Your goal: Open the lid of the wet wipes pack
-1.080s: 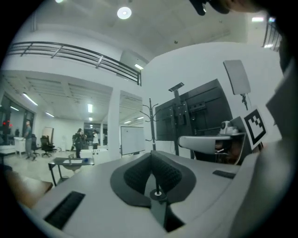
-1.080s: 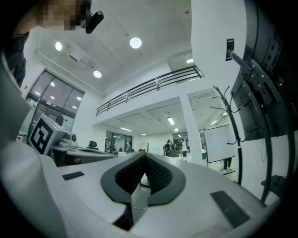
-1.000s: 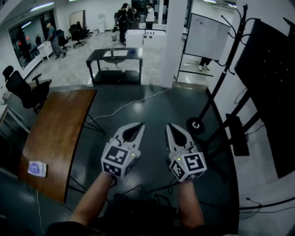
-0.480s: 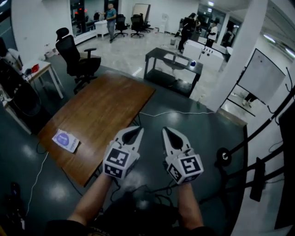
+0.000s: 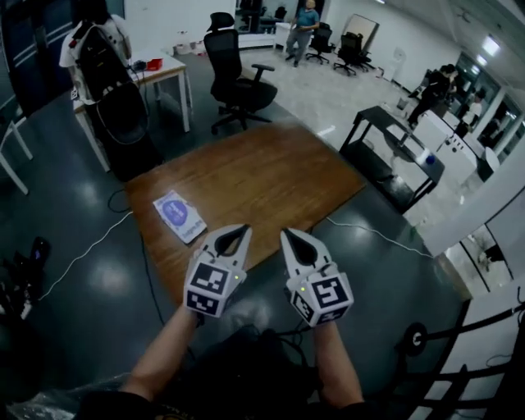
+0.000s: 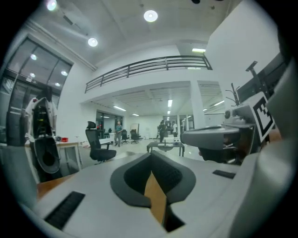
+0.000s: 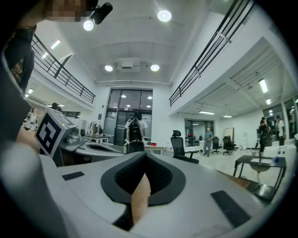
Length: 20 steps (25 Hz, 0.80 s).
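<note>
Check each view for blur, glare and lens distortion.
Head view: dim and soft, straight lines bow near the edges, the glossy floor shows pale glare patches; the wet wipes pack is small but distinct. Left gripper view: heavy fisheye, black corners, blown-out ceiling lamps. Right gripper view: the same, plus a mosaic patch top left.

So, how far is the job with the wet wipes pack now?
Nothing looks done: the wet wipes pack lies flat on the wooden table; its lid is too small to judge. In hand: nothing; the left gripper and right gripper are both shut and empty, held near the table's front edge, apart from the pack. Left: reach the pack, then open the lid.
</note>
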Motion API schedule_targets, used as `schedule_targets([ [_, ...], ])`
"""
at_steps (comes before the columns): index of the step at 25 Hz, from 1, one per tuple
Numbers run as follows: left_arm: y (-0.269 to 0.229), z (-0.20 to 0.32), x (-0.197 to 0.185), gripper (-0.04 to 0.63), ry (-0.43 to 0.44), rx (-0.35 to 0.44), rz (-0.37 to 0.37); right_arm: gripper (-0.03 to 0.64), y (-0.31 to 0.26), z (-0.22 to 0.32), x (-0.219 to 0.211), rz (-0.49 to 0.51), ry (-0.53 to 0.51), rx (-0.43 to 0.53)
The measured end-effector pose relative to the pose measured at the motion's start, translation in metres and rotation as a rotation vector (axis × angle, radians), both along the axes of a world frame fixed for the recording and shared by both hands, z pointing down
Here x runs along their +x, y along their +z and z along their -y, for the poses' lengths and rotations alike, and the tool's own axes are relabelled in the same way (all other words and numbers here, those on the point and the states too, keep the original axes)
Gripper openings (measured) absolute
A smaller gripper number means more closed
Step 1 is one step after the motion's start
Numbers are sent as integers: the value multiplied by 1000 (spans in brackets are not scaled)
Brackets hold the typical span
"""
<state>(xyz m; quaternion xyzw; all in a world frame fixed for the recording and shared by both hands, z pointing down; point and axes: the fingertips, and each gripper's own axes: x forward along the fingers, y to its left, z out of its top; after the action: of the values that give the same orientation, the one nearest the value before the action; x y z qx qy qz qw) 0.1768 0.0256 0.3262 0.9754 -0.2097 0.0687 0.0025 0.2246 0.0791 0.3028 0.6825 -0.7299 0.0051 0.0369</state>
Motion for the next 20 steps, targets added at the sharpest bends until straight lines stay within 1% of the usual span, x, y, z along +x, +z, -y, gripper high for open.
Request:
schedule_targets([
  [3,26,40,-25,6,-113,-13,27,11,26,44,-22,-1,-116,-26],
  [6,52,76,-47,6,-233,-6,74,11,49,83,-41,-9,-240,-48],
  [11,71,100,-95,6,-442,-29,140,11,71,119,-77,-27,-439,-107],
  [16,85,123,-123,6,-559,-59,193,11,89,151,-99,-57,-550,-145],
  [20,109,144,-150,6,-628,-86,229,11,111,176,-123,-50,-600,-171],
])
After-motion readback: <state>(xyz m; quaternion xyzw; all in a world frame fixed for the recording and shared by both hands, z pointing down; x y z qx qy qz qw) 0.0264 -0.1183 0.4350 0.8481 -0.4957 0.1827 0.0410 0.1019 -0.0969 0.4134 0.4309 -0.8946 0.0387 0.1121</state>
